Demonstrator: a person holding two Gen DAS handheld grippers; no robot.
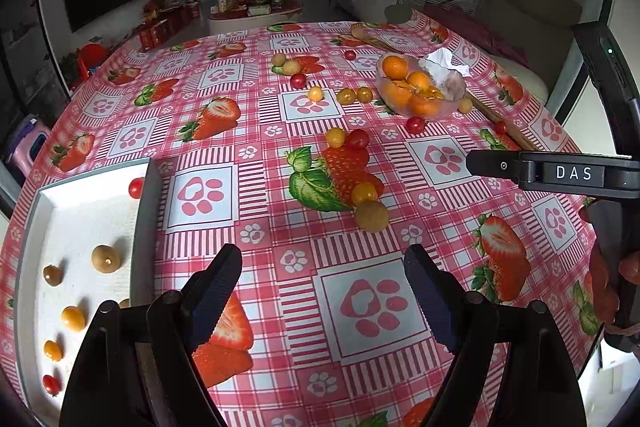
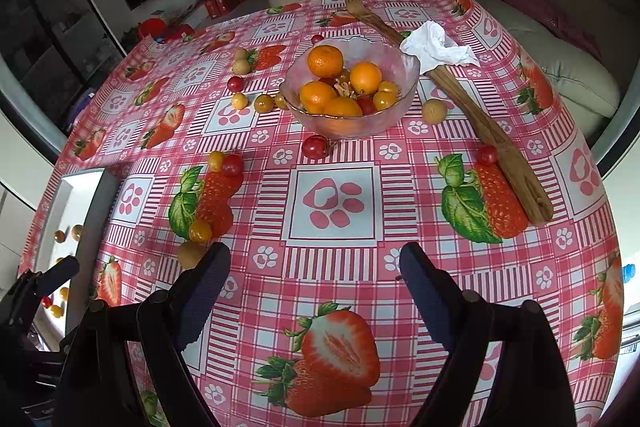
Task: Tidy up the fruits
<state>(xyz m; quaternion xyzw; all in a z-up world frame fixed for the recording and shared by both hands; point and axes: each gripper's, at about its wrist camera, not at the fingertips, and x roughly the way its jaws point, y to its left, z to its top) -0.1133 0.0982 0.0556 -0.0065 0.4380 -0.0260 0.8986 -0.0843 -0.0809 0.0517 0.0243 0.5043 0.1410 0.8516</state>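
A glass bowl (image 2: pixel 402 95) holds oranges (image 2: pixel 325 60) and small fruits; it also shows in the left wrist view (image 1: pixel 452 99). Loose cherry tomatoes, yellow berries and longans lie on the tablecloth: a red tomato (image 2: pixel 315 147), a longan (image 1: pixel 371 215), a yellow berry (image 1: pixel 363 193). A white tray (image 1: pixel 80 227) at the left holds a red tomato (image 1: pixel 136 187), a longan (image 1: pixel 105 258) and several small fruits. My left gripper (image 1: pixel 322 267) is open and empty beside the tray. My right gripper (image 2: pixel 314 263) is open and empty above the cloth.
A long wooden utensil (image 2: pixel 472 107) lies right of the bowl with a crumpled white tissue (image 2: pixel 434 45) on it. The table's edges curve away at left and right. A sofa (image 2: pixel 576 75) stands beyond the right edge.
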